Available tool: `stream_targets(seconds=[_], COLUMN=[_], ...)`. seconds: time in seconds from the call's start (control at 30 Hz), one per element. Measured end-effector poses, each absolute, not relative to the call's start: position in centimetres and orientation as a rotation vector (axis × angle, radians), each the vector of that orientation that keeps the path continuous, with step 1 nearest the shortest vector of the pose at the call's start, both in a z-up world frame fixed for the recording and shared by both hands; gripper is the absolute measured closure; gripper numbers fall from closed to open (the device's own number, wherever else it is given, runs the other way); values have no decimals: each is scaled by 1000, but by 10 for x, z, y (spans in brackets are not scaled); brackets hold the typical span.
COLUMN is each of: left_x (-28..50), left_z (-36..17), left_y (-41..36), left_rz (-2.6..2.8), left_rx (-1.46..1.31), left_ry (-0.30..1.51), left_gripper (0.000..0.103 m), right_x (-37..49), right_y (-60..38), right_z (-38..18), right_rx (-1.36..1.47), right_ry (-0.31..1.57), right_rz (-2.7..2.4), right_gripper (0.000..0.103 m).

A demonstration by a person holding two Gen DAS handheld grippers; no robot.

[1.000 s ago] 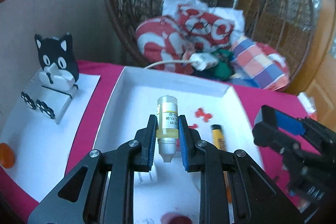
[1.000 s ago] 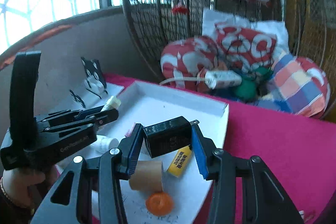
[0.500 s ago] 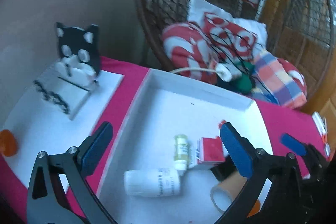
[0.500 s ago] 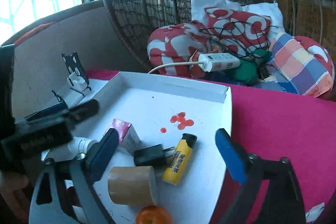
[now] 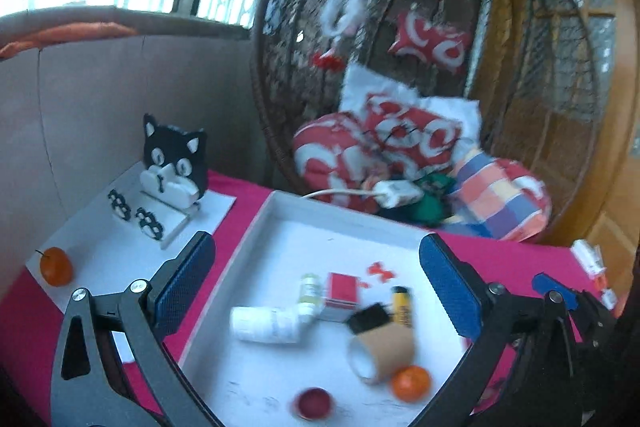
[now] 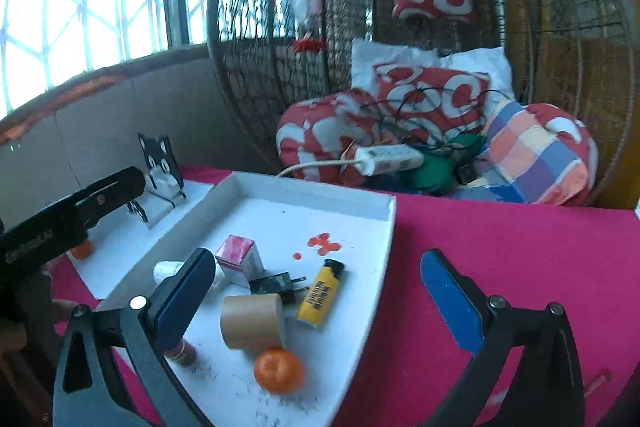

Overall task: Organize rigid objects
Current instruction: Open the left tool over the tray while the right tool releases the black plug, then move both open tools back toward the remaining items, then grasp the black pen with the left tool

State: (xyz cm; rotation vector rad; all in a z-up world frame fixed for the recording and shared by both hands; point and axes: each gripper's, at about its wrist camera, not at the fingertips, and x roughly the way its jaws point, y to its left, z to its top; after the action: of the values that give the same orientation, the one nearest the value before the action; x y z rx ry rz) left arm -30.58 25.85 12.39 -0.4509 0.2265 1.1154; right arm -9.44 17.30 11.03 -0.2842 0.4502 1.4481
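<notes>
A white tray point(image 5: 260, 223) point(image 6: 376, 259) on the pink table holds a small yellow dropper bottle point(image 5: 309, 290), a white pill bottle point(image 5: 264, 325), a red box point(image 5: 341, 294) point(image 6: 239, 255), a black charger plug point(image 5: 367, 315) point(image 6: 276, 283), a yellow lighter point(image 5: 401, 307) point(image 6: 321, 294), a cardboard tube point(image 5: 380, 351) point(image 6: 251, 321) and an orange fruit point(image 5: 410, 383) point(image 6: 279, 371). My left gripper point(image 5: 318, 285) is open and empty above the tray. My right gripper point(image 6: 318, 293) is open and empty above the tray's right side.
A black-and-white cat stand point(image 5: 173, 167) and another orange fruit point(image 5: 56, 266) sit on a white sheet left of the tray. A wicker chair with cushions point(image 6: 420, 107) and a power strip point(image 6: 388, 159) stands behind the table. A dark red cap point(image 5: 314, 403) lies at the tray's front.
My left gripper let go of the dropper bottle and my right let go of the charger plug. Both objects now lie in the tray, and both grippers have opened wide and drawn back.
</notes>
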Motion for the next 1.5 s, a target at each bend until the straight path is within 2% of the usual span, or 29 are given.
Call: stream_targets(seconds=[0.17,0.4,0.53,0.77,1.0,1.03,1.1,1.13,1.3,1.47,1.5], left_x=[-281,-228,-189,-100,-52,-46,-37,-34,-40,-41,-42], left_z=[136,127,116,63,28,24,15,10,6,7,7], left_y=[234,204,187,164,156,155,154,153,161,159,157], left_rz=[1006,813,663,440,418,422,412,406,404,350,343], left_rx=[-396,-331,-280,-226,-162,-149,-124,-113,-150,-124,-117], left_ry=[255,293,390,714,877,898,943,966,955,966,966], left_gripper=[0,0,0,0,0,5,23,37,38,67,68], right_x=[-51,17,46,65,89,94,101,103,111,114,113], right_y=[119,51,15,-22,-42,-47,-53,-55,-59,-65,-65], right_z=[128,127,121,110,98,96,92,91,83,78,78], right_rx=[-191,-37,57,73,130,142,163,170,170,196,202], right_ry=[409,408,409,388,423,429,440,446,472,498,500], right_rz=[1368,1244,1259,1174,1125,1109,1094,1091,1084,1085,1086], right_gripper=[0,0,0,0,0,0,0,0,0,0,0])
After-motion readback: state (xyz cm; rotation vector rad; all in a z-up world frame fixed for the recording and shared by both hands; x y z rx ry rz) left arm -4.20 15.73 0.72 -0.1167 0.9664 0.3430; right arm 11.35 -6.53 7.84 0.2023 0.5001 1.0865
